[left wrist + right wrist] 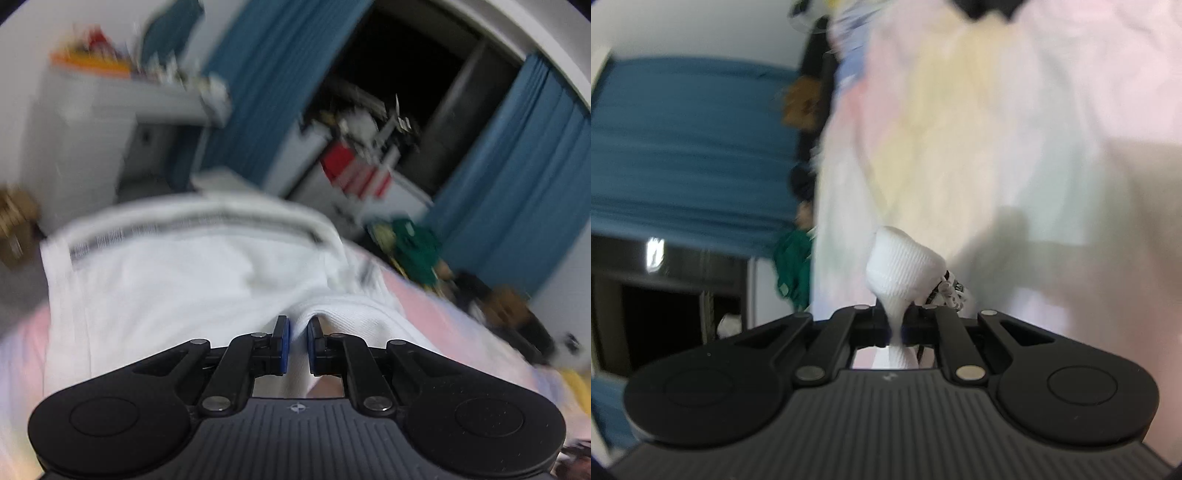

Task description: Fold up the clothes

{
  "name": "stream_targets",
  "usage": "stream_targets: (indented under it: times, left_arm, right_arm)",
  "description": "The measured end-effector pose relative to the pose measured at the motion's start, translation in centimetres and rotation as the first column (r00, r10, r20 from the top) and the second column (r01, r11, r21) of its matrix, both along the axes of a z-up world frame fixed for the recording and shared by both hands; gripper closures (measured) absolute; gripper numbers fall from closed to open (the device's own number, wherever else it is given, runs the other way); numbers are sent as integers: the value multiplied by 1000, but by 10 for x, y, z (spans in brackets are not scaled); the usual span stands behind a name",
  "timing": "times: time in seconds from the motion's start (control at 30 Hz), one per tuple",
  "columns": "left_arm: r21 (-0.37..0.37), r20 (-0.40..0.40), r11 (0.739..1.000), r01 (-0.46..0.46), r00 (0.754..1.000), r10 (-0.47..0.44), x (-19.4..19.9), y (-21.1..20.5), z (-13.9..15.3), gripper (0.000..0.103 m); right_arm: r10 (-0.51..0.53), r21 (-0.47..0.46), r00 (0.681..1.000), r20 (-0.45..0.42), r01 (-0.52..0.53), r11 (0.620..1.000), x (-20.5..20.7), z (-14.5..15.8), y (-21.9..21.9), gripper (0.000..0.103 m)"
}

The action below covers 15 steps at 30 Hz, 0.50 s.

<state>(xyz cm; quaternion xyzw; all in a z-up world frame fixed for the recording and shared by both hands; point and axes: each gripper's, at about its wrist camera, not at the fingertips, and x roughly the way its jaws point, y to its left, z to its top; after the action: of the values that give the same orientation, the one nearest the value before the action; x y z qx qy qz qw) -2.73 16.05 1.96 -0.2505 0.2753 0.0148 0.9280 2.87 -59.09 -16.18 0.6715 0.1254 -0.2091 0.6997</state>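
A white garment [177, 280] with a dark striped band along its far edge lies spread over a pastel bedsheet [454, 332]. My left gripper [298, 334] is shut on a raised fold of its white cloth, the blue pads [284, 339] pinching it from both sides. In the right wrist view, my right gripper [894, 325] is shut on a bunched white ribbed end of the garment [901, 266], which bulges out past the fingers above the pastel sheet [997, 129]. A bit of striped trim [947, 291] shows beside the bunch. Both views are blurred.
Blue curtains [517, 192] hang around a dark opening with cluttered shelves [369, 140] beyond the bed. A green cloth [417, 247] and brown soft things [509, 302] lie at the bed's far edge. A white shelf [129, 96] stands at the left.
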Motion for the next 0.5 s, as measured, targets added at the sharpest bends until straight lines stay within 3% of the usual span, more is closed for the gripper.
stream_targets:
  times: [0.13,0.23,0.3,0.37,0.47,0.5]
  left_arm:
    - [-101,-132,994,39,990,-52,-18,10,-8,90]
    - [-221,-185,975,16,981,-58,-27,26,-10,68]
    - [-276,-195,961,5,979,-61,-29,41,-9,58]
    - [-297,-203,954,-40,979,-22,-32,59,-7,39]
    - [-295,-211,948,-122,976,60,-23,96,-11,23]
    - [-292,-214,944,-151,973,89,-20,109,-14,21]
  right_arm:
    - [-18,150,995,-99,33,988,-2,-28,-4,93]
    - [-16,182,990,-141,42,982,-5,-38,-1,92]
    - [-8,183,990,-143,34,983,-6,-37,1,91]
    - [10,182,989,-150,18,983,-9,-36,2,88]
    - [21,173,983,-180,11,985,-10,-33,0,58]
    - [16,167,985,-174,13,986,-14,-32,4,46]
